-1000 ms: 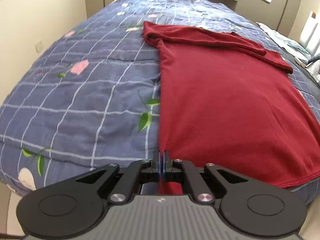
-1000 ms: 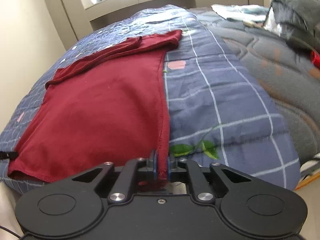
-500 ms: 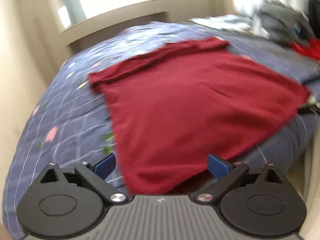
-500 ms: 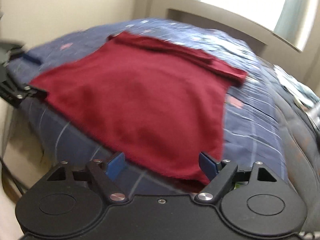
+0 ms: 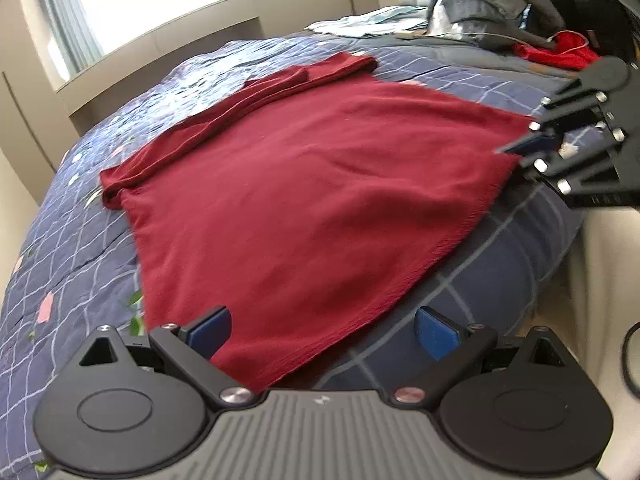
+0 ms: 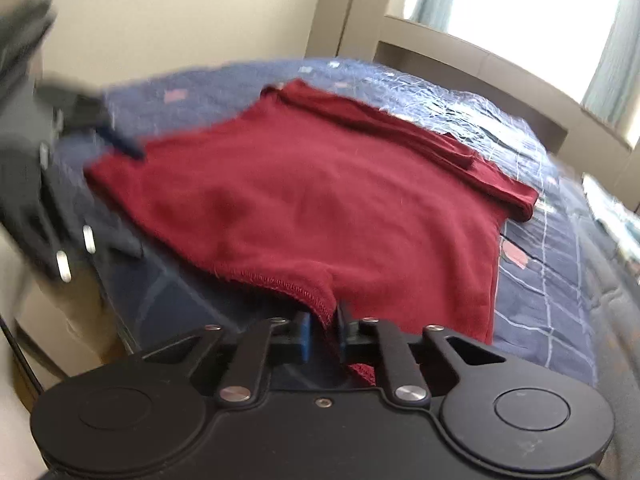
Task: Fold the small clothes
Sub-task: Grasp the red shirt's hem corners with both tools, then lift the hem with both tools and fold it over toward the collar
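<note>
While left tool [image 5: 322,330] gapes, right tool [image 6: 323,330] pinches shirt hem [image 6: 294,286].

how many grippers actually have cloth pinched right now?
1. The right gripper, whose jaws have just been closing, pinches the hem of the red garment at the bed's near edge. The left gripper stands open over the garment's other hem corner, holding nothing.

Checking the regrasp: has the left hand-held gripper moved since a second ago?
Yes. The left hand-held gripper let go of the red shirt's hem and swung toward its corner, jaws now open.
</note>
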`<state>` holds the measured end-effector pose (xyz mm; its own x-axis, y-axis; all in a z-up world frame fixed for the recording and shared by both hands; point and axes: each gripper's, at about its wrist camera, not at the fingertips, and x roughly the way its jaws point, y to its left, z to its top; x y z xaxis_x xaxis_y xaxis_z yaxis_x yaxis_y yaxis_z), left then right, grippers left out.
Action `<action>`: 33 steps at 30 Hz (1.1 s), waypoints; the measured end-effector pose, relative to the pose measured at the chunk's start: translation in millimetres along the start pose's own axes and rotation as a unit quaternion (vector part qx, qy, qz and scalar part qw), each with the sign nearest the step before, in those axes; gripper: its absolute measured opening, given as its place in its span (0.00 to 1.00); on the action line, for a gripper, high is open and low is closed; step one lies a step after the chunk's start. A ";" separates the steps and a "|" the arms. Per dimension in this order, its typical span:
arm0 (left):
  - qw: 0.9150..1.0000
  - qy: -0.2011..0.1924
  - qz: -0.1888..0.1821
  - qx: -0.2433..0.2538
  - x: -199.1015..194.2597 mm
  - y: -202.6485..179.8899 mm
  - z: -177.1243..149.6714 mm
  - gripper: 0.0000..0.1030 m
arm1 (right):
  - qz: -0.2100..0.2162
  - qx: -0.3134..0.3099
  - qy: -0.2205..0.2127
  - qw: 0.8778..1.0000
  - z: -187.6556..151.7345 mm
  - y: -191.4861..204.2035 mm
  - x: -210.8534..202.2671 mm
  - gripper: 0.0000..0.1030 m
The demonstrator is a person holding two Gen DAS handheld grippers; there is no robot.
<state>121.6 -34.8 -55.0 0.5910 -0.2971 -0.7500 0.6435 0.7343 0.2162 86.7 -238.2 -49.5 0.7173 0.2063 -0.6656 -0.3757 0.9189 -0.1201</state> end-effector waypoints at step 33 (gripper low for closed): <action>0.989 0.021 0.114 0.092 1.8 7.2 0.1 0.03 | -0.021 -0.050 0.044 0.998 -9.7 0.5 8.6 0.03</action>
<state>127.3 -30.1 -54.6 0.7130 -0.1076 -0.6928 0.5754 0.6545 0.4905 87.0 -239.2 -62.4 0.6812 0.1343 -0.7197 -0.4068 0.8868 -0.2195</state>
